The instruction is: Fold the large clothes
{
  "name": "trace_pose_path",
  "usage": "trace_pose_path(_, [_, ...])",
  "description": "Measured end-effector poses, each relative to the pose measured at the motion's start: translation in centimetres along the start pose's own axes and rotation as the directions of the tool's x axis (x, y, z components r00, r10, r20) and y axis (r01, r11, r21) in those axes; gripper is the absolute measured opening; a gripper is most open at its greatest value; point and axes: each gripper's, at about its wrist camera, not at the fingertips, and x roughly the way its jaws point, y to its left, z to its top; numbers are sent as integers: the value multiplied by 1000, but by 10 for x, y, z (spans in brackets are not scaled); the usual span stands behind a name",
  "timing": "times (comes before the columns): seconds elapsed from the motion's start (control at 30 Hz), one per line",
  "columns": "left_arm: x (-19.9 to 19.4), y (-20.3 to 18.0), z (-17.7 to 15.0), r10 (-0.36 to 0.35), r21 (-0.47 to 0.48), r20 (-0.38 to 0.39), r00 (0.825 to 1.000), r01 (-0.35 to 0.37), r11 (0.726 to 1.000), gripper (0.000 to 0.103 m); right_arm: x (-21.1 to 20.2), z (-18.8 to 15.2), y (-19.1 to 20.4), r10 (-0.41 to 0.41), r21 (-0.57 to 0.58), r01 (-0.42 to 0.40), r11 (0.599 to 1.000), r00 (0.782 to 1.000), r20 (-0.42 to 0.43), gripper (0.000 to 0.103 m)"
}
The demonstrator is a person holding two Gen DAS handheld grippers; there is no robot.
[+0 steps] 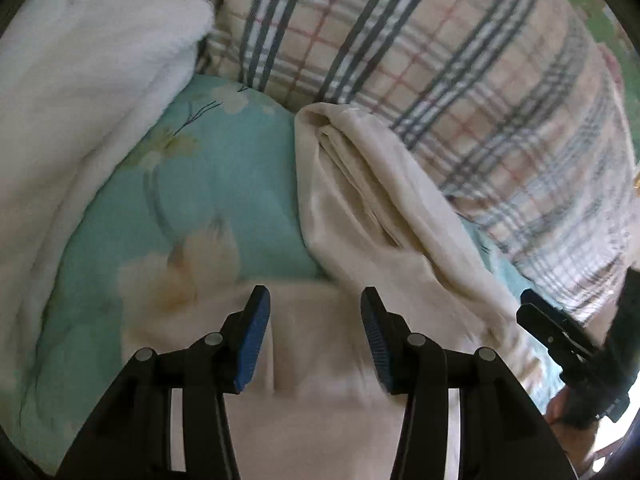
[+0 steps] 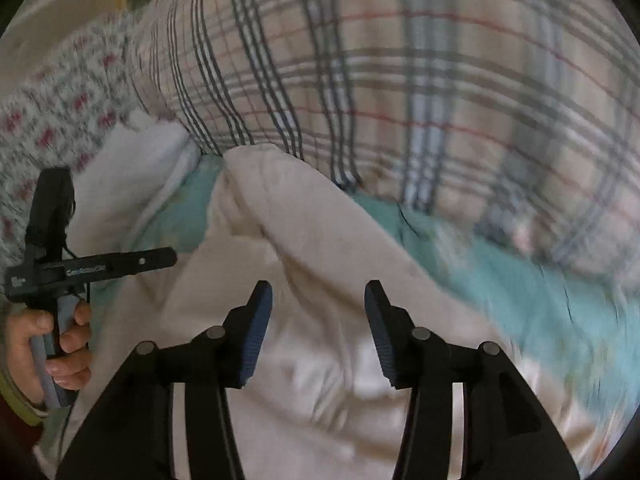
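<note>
**Cream garment partly folded, both tools free**

Cream garment lies on the teal floral bedsheet, its far end doubled over into a narrow layered strip that runs up to the foot of a plaid quilt. In the left wrist view, the left tool hovers over the near, flatter part of the cloth with its blue pads spread wide and nothing between them. A white fleecy blanket is heaped to the left, apart from the garment. At the right edge the other tool shows as a black bar, too cut off to judge from here.

In the right wrist view, blurred by motion, the right tool likewise stands wide open above the garment, gripping nothing. The cloth here rises in a soft ridge toward the plaid quilt, and the near part looks rumpled rather than smooth. To the left, the person's left hand grips the handle of the left tool; a small-flowered fabric lies behind it.

As a judgement: at least one lengthwise fold seems made at the far end, but the near portion is still loose and creased. Smoothing it and bringing the ends together to make a compact bundle appears to be left.
</note>
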Motion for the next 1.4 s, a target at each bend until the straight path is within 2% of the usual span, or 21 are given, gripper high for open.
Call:
trace_pose_path(0.13, [41,5,34,0,-2,-22,1000,0,1000,48,50,22,10,18,-111,-24,993,998,-54,49])
trace_pose_path(0.27, [67,-1,51,7,34,-30,1000,-6,999,44,82,29,2,0,-129,-14,992,994,-106,47])
trace_pose_path(0.3, [69,-3,54,9,43,-22,1000,-8,999,29,85,31,-2,13,-113,-26,993,993,-114,18])
trace_pose_path(0.33, [72,-6,56,8,57,-13,1000,-7,998,3,86,32,-8,33,-86,-44,995,992,-119,2])
trace_pose_path(0.37, [73,-9,57,3,68,-11,1000,-3,998,4,82,33,-16,40,-47,-45,998,993,-112,2])
trace_pose_path(0.5, [46,-30,46,15,149,89,996,-28,988,3,26,29,-43,59,62,-60,996,998,15,2])
trace_pose_path(0.6, [1,-50,21,-14,210,172,985,-22,977,3,-30,15,-57,51,110,-61,992,994,94,1])
trace_pose_path(0.7, [-42,-67,-14,-35,271,235,971,-31,962,3,-79,-11,-68,41,134,-61,989,989,145,1])
trace_pose_path(0.77, [-71,-75,-47,-54,304,273,961,-32,952,2,-115,-45,-72,36,155,-61,986,987,159,1])
trace_pose_path(0.83, [-89,-79,-79,-66,319,287,956,-30,947,2,-132,-73,-76,32,185,-61,981,987,157,1])
trace_pose_path(0.93, [-96,-79,-123,-73,320,254,965,-13,947,1,-150,-123,-77,7,249,-38,968,992,124,1])
trace_pose_path(1.0, [-89,-76,-151,-82,311,190,978,19,950,1,-150,-159,-82,18,316,-41,948,997,76,2])
trace_pose_path(1.13, [-80,-63,-190,-65,260,93,994,39,965,1,-141,-187,-68,45,366,-47,929,999,16,1])
trace_pose_path(1.3, [-90,-41,-209,-109,166,5,994,107,980,2,-145,-208,-60,46,388,-32,921,999,-26,3])
trace_pose_path(1.37, [-96,-33,-212,-164,106,-27,986,166,980,9,-151,-212,-65,57,430,-49,901,998,-7,8])
trace_pose_path(1.4, [-95,-28,-211,-198,69,-50,979,201,977,26,-153,-214,-67,63,446,-59,893,998,6,17])
